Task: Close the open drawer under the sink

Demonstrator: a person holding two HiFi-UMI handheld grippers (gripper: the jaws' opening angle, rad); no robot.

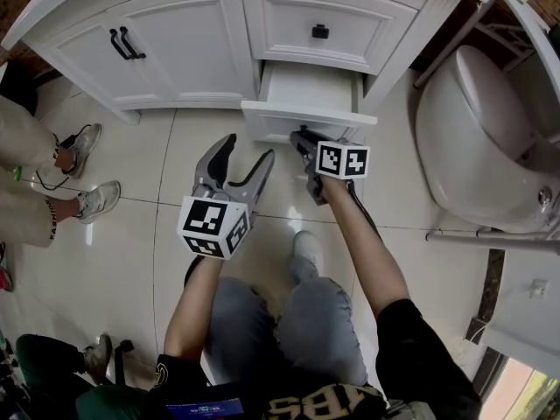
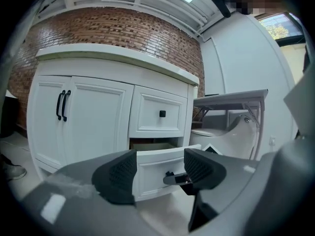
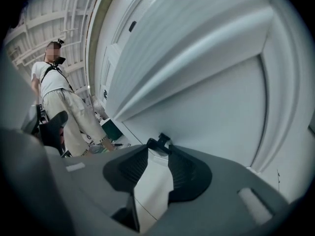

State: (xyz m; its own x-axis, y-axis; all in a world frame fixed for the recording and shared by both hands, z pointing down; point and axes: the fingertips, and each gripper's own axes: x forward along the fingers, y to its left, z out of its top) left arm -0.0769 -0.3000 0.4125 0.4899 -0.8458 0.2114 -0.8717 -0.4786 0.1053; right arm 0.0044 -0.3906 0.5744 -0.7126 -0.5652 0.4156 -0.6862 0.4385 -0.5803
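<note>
Your right gripper is up against the front of the open drawer, the lower one of the white vanity, which stands pulled out over the tiled floor. In the right gripper view your jaws are drawn in to a slim gap and the drawer's small black knob sits caught between their tips, with the white drawer front filling the frame just beyond. Your left gripper hangs over the floor just to the left of the drawer, apart from it, with its jaws spread wide and nothing in them. In the left gripper view you look between those pads straight at the open drawer and at your right gripper meeting the knob. The upper drawer above is shut flush. A toilet stands to your right, and a bystander's shoes rest on the tiles to your left.
</note>
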